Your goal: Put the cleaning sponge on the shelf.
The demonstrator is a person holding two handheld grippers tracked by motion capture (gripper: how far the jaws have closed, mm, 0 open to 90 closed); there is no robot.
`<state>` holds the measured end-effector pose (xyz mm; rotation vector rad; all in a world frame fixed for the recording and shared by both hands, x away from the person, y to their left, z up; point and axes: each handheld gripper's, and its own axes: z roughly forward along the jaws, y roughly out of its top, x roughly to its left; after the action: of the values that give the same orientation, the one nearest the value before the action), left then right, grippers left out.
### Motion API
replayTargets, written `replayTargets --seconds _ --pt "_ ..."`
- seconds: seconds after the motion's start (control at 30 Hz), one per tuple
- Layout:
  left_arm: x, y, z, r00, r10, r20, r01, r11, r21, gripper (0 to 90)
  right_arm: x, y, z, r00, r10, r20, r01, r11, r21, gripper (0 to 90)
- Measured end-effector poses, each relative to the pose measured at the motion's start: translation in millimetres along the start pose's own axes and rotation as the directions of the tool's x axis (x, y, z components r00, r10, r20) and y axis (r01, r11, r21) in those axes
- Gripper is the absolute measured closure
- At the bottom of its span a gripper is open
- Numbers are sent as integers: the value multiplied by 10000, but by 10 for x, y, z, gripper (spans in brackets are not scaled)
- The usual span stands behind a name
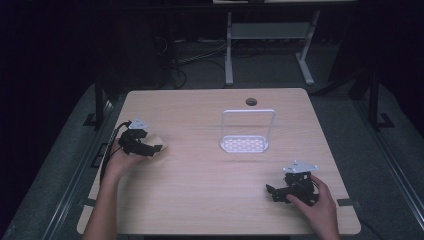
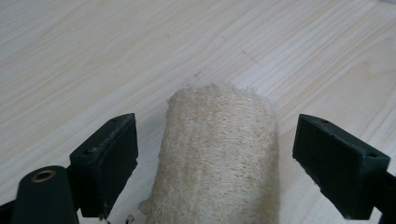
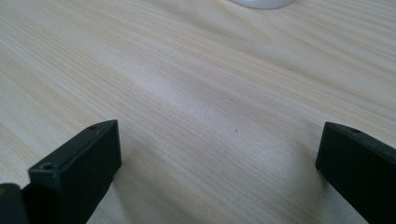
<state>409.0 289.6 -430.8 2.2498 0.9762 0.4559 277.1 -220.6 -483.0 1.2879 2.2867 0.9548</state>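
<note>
one loofah, one white rack, two tongs

- Light wood-grain table with rounded corners; it has a small round cable hole near the far edge, middle-ish.
- White wire-frame rack with a perforated oval base standing upright on the table, just in front of that hole. Its tall rectangular loop rises from the base.
- White metal desk legs on the floor past the table's far edge.
- Dark cables lying loose on the grey floor back there, near those legs.
</note>
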Motion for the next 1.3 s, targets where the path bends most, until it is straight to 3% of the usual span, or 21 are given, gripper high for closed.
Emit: replayTargets --seconds 0.5,0.6,0.87,1.3 --pt "1 -45 152 10000 81 -30 -78 9965 836 144 0 0 0 10000 3 -1 -3 10000 1 0" --pt "10 -61 159 10000 -91 -35 93 9963 854 162 0 0 0 10000 -2 -1 2 10000 -1 0" --pt "11 -70 160 10000 -32 51 27 9959 902 270 0 0 0 10000 -2 -1 2 10000 -2 0" --pt "3 -73 146 9998 -111 182 95 9960 891 279 0 0 0 10000 2 -1 -2 10000 4 0"
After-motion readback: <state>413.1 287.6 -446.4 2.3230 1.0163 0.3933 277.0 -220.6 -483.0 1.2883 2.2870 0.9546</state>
